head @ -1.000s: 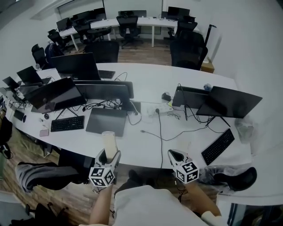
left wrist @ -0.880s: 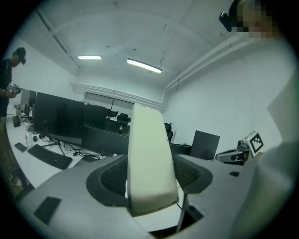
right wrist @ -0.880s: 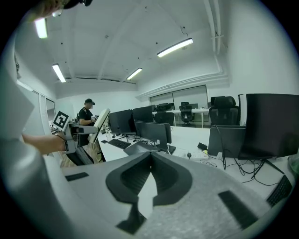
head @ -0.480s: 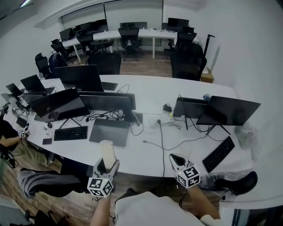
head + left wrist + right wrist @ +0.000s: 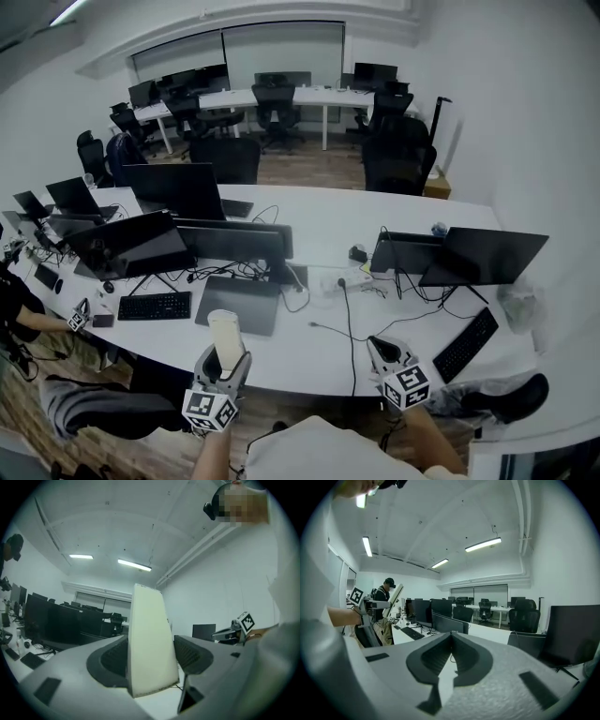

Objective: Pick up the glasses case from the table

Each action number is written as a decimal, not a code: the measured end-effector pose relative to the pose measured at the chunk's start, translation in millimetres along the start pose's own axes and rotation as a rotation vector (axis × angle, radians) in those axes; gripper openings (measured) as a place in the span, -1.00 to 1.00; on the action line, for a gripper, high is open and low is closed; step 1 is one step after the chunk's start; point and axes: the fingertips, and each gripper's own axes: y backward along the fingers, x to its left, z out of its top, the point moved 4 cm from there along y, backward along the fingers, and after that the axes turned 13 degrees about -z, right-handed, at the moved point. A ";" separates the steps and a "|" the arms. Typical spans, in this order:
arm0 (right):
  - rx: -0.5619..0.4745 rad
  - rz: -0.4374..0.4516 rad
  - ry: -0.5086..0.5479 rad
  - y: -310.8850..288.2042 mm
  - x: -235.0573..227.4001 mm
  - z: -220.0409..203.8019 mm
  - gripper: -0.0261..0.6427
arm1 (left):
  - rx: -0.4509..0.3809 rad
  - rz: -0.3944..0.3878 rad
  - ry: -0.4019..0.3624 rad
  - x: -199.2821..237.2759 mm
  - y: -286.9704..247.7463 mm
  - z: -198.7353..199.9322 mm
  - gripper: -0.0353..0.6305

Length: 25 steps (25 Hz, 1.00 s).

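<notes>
The glasses case (image 5: pixel 226 337) is a cream, oblong box that stands upright between the jaws of my left gripper (image 5: pixel 223 361), over the table's near edge. In the left gripper view the case (image 5: pixel 150 644) fills the gap of the left gripper (image 5: pixel 151 654), and both dark pads press on its sides. My right gripper (image 5: pixel 382 349) hovers at the same near edge, further right, with nothing in it. In the right gripper view the right gripper (image 5: pixel 451 635) has its jaw tips touching, and the left gripper with the case (image 5: pixel 396 599) shows far left.
A long white table (image 5: pixel 309 347) carries several monitors (image 5: pixel 478 255), keyboards (image 5: pixel 155 306), a closed laptop (image 5: pixel 238 304) and trailing cables. Office chairs (image 5: pixel 398 155) stand behind it. Another person (image 5: pixel 384 604) stands at the left end.
The head view has tipped up and shows more of the room. Both grippers sit lower in the picture. The left one still holds the case upright, and the right one stays shut.
</notes>
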 end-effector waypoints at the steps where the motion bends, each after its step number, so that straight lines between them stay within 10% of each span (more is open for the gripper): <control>1: -0.006 0.001 -0.003 -0.9 0.8 3.4 -0.93 | -0.005 -0.003 -0.005 1.8 0.2 1.5 0.00; 25: -0.037 0.016 -0.012 -17.6 15.1 19.5 -0.93 | -0.033 -0.013 -0.011 25.9 3.2 2.3 0.00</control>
